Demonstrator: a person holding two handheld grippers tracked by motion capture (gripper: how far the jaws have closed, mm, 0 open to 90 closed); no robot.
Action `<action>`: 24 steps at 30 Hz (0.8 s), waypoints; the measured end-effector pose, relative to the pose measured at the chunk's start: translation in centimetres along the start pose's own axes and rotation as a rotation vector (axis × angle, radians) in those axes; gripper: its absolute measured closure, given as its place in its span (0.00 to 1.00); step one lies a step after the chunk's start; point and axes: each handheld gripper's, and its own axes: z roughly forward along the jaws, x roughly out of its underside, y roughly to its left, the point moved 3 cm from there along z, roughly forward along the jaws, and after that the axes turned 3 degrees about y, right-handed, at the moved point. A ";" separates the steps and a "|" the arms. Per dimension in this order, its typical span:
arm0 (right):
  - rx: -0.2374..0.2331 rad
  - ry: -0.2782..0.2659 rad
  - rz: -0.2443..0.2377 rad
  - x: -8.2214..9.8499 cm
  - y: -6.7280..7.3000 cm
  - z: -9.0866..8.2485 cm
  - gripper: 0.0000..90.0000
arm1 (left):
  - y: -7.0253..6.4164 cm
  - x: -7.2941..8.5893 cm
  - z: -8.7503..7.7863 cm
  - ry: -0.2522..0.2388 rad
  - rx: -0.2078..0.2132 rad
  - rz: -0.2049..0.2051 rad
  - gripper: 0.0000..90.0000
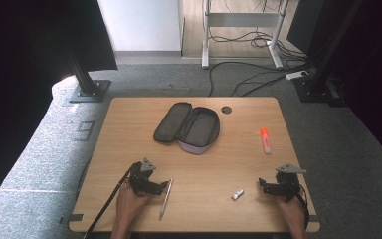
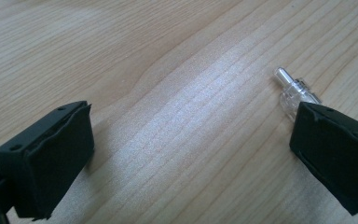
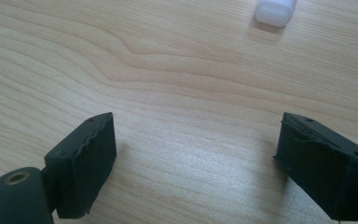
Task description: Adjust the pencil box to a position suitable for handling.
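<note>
**Both hand-held grippers open, pen and small white piece waiting**

I hold my left hand-held gripper [image 1: 165, 186] low over the near edge of the table [image 1: 129, 129], jaws spread wide with nothing between them. The pen [image 1: 166, 198] lies just beside it, running from near the jaws back toward the table's front edge. In the left gripper view its clear end [image 2: 294, 91] peeks out from behind one jaw, so I judge I am lined up to take it next; the jaws are wide because the pen lies off to one side and has to be brought between them first.

My right hand-held gripper [image 1: 261, 185] is also open and empty, resting near the front right corner and pointing toward the small white piece [image 1: 237, 194], which lies a little apart from it. It could be a cap or an eraser; I cannot tell which.

Farther back, the pencil case [image 1: 189, 127] lies unzipped and spread flat in the middle, likely so things can be dropped in. The orange highlighter [image 1: 265, 140] lies to its right, well apart from both hands.

Most of the pen is hidden behind the jaw in the left gripper view, and the white piece is cut off at the top edge of the right gripper view.
</note>
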 end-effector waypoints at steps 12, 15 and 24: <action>-0.022 0.000 -0.022 0.0 0.2 0.0 0.13 | -0.1 0.0 0.0 0.001 -0.013 -0.015 0.00; -0.023 -0.001 -0.025 0.0 0.2 0.0 0.13 | -0.1 0.0 0.0 0.002 -0.018 -0.020 0.00; -0.026 -0.001 -0.028 0.0 0.2 0.0 0.14 | 0.2 -0.2 -0.4 0.016 -0.044 -0.008 0.01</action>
